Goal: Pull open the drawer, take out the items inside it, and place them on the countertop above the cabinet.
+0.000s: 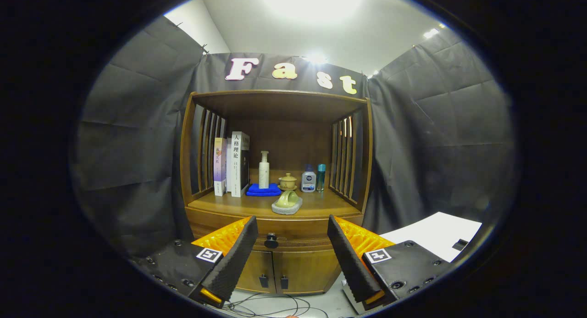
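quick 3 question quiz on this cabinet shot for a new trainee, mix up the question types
1. True or false: the drawer under the countertop is already pulled open.
2. What does the white pump bottle stand on? A) the blue cloth B) a book C) the stone tray
3. Fill in: the gripper has its fingers ____, with the drawer's dark knob ahead between them.

Key
1. False: the drawer front sits flush with the cabinet.
2. A
3. Open: the fingers stand apart and touch nothing.
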